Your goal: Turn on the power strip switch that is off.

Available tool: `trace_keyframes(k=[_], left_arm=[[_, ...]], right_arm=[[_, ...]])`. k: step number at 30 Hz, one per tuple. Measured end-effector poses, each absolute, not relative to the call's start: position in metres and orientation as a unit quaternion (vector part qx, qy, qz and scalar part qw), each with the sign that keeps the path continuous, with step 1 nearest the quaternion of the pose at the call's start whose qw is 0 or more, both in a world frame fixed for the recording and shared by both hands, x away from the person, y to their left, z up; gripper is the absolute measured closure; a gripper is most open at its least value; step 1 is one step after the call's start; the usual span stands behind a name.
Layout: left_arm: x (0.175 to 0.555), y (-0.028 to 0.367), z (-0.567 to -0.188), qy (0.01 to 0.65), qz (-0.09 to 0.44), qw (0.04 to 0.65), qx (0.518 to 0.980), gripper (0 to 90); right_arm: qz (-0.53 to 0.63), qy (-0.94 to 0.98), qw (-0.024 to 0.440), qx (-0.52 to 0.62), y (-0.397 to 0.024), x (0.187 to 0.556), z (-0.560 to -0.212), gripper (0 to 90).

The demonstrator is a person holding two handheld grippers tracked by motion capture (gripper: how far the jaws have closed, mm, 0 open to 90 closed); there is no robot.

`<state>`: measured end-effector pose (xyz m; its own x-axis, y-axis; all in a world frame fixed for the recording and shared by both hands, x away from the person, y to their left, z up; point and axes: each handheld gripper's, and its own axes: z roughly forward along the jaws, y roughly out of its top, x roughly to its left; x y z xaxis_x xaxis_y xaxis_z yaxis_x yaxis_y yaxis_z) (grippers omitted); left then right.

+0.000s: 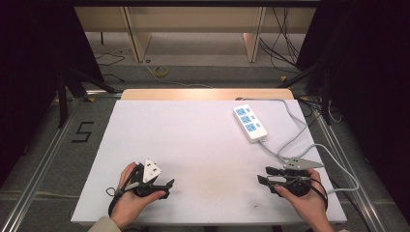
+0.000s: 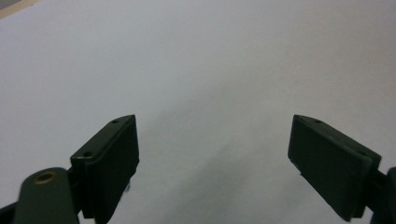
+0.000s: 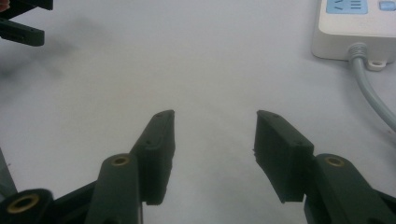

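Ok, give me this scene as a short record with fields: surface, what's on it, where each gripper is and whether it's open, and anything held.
surface: white table top
object: white power strip with blue sockets, far right part of the table
cable: grey cable runs from the strip's near end and loops along the right side
left gripper: near left edge, resting low over the table, jaws wide open, nothing between them
right gripper: near right edge, jaws open, nothing between them, strip ahead and to its right
held: nothing
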<state>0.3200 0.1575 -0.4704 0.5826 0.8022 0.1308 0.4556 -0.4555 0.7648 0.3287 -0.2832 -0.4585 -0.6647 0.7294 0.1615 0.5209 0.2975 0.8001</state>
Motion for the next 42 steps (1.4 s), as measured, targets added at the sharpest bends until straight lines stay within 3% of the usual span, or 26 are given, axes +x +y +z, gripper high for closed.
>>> trace_keyframes(k=[9, 14, 15, 16, 19, 20, 42], left_arm=[[0.318, 0.155, -0.469, 0.378, 0.254, 0.353, 0.817, 16.3], [0.319, 0.155, -0.47, 0.379, 0.253, 0.353, 0.817, 16.5], [0.319, 0.155, -0.47, 0.379, 0.252, 0.353, 0.817, 16.5], [0.319, 0.155, -0.47, 0.381, 0.252, 0.353, 0.816, 16.6], [0.319, 0.155, -0.47, 0.382, 0.255, 0.355, 0.814, 16.7], [0.319, 0.154, -0.47, 0.384, 0.256, 0.355, 0.813, 17.1], [0.32, 0.157, -0.469, 0.391, 0.264, 0.356, 0.807, 17.7]], right_arm=[[0.424, 0.807, 0.123, 0.392, -0.281, 0.328, -0.456, 52.4], [0.385, 0.824, 0.142, 0.391, -0.28, 0.329, -0.451, 70.7], [0.385, 0.824, 0.142, 0.391, -0.28, 0.329, -0.451, 70.7], [0.376, 0.827, 0.144, 0.393, -0.281, 0.33, -0.451, 77.1], [0.366, 0.83, 0.146, 0.394, -0.281, 0.331, -0.449, 82.7], [0.351, 0.837, 0.149, 0.393, -0.281, 0.331, -0.447, 90.0], [0.301, 0.847, 0.141, 0.415, -0.274, 0.355, -0.43, 90.0]])
